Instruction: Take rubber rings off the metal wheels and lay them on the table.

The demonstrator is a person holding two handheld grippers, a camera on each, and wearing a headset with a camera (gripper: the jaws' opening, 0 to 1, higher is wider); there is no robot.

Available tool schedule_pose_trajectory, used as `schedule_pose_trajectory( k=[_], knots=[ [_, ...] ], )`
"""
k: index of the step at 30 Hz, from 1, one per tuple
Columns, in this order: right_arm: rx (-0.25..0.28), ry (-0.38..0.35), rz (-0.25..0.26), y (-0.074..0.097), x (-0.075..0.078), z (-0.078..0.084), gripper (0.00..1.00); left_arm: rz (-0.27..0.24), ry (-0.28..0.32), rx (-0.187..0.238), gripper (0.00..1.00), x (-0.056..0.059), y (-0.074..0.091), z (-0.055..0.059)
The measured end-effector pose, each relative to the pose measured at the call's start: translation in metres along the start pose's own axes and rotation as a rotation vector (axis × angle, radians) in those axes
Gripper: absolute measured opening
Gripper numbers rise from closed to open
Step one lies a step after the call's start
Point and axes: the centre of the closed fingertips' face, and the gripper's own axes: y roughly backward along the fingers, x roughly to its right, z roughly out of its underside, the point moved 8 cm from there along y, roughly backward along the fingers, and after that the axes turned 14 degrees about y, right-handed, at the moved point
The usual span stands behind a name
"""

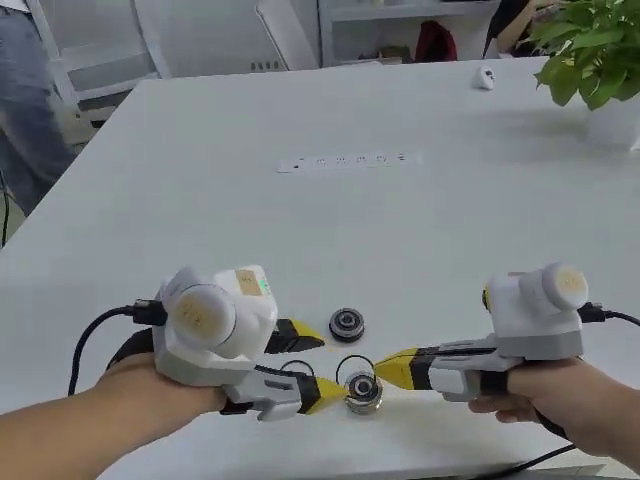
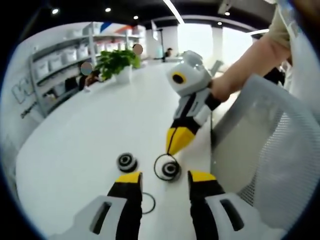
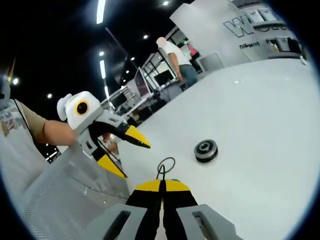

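We see the right gripper [image 3: 161, 186] with its two yellow-tipped jaws pressed together, pinching a thin black rubber ring [image 3: 166, 164] at the tips. The ring rises from the jaws as a narrow loop, long axis running straight ahead of the gripper.

In the left gripper view the ring [image 2: 158, 168] shows as a rounder loop, partly over the near wheel [image 2: 171, 170] and pulled off-centre toward the right gripper [image 2: 176, 142], which comes in from above. Part of the ring lies off the wheel's rim; how much of it is on the rim we cannot tell.

The left gripper [image 2: 166, 177] has its jaws wide apart, one on each side of the near wheel. In the head view its lower yellow tip sits just beside the wheel [image 1: 363, 393]; whether it touches we cannot tell.

Both wheels lie flat on the white table [image 1: 300, 230], hub faces up, axles roughly upright. The far wheel [image 1: 347, 322] is just beyond the near one, apart from both grippers, with a dark band around its rim.

A thin dark loop [image 2: 146, 202], seemingly a loose ring, lies flat on the table just beside one jaw of the left gripper.
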Motion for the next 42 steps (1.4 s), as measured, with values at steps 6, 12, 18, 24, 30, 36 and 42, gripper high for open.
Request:
schedule_pose_trajectory(
  k=[6, 12, 18, 24, 30, 36, 42],
  knots=[
    [0.0, 0.014, -0.009, -0.003, 0.0, -0.008, 0.0, -0.023, -0.013, -0.003, 0.43, -0.004, 0.011, 0.005],
    [0.001, 0.03, -0.018, -0.009, -0.003, -0.019, 0.0, -0.039, 0.004, 0.016, 0.47, -0.007, 0.024, 0.009],
    [-0.008, 0.05, -0.034, -0.019, -0.002, -0.026, 0.0, -0.063, 0.026, 0.031, 0.51, -0.013, 0.033, 0.012],
    [-0.023, 0.067, -0.049, -0.03, -0.001, -0.032, 0.0, -0.078, 0.045, 0.034, 0.54, -0.017, 0.041, 0.016],
    [-0.049, 0.086, -0.064, -0.043, 0.001, -0.034, 0.0, -0.099, 0.064, 0.036, 0.56, -0.023, 0.051, 0.022],
    [-0.067, 0.096, -0.074, -0.054, 0.002, -0.035, 0.0, -0.112, 0.091, 0.029, 0.61, -0.027, 0.056, 0.026],
    [-0.091, 0.106, -0.075, -0.064, 0.003, -0.033, 0.0, -0.12, 0.097, 0.028, 0.62, -0.029, 0.06, 0.028]
  ],
)
